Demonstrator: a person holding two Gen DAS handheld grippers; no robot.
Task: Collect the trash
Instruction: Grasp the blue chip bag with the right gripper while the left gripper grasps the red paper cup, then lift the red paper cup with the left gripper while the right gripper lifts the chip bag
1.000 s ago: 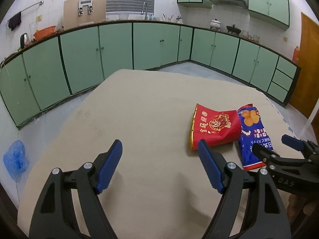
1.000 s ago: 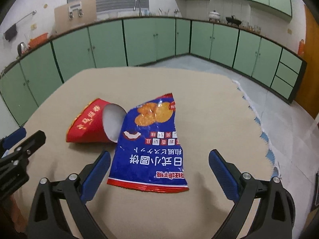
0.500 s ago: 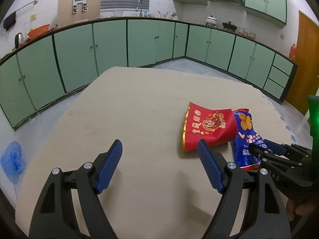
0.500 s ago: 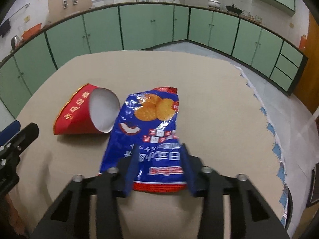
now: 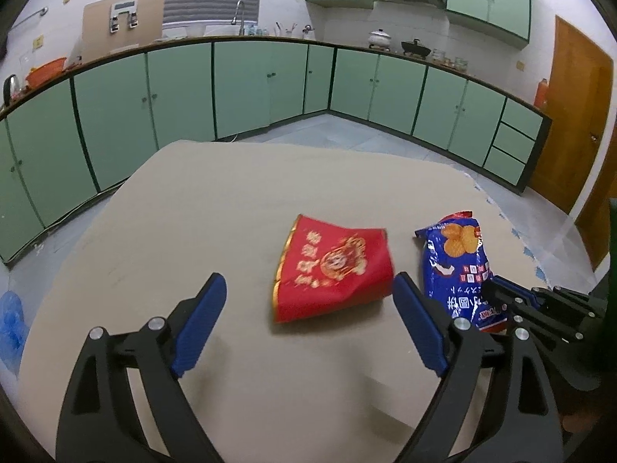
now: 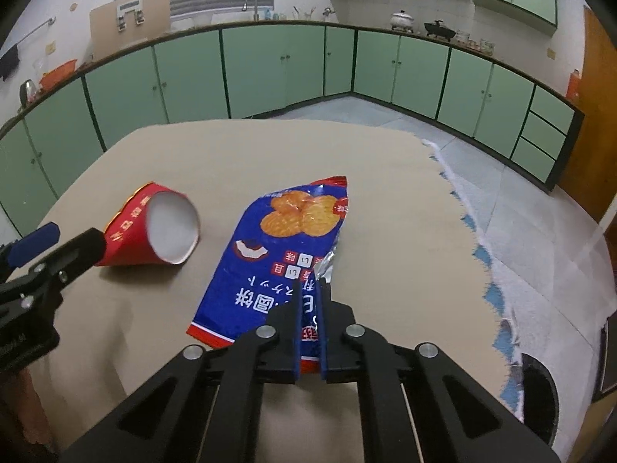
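A blue snack bag (image 6: 270, 254) lies on the tan table, its near end lifted. My right gripper (image 6: 309, 289) is shut on that near end; the bag also shows in the left wrist view (image 5: 459, 262), with the right gripper (image 5: 497, 289) on it. A red paper cup (image 5: 331, 270) lies on its side to the left of the bag, its open mouth toward the bag (image 6: 154, 231). My left gripper (image 5: 308, 289) is open and empty, just in front of the cup, its right finger by the cup's rim.
The tan table (image 5: 231, 193) has a torn right edge (image 6: 478, 254). A dark round bin (image 6: 540, 397) stands on the floor at the table's right. Green cabinets (image 5: 250, 85) line the walls. A blue bag (image 5: 11, 324) lies on the floor at left.
My right gripper closed from wide open onto the blue bag's near end and lifted it a little. My left gripper moved closer to the red cup, still open.
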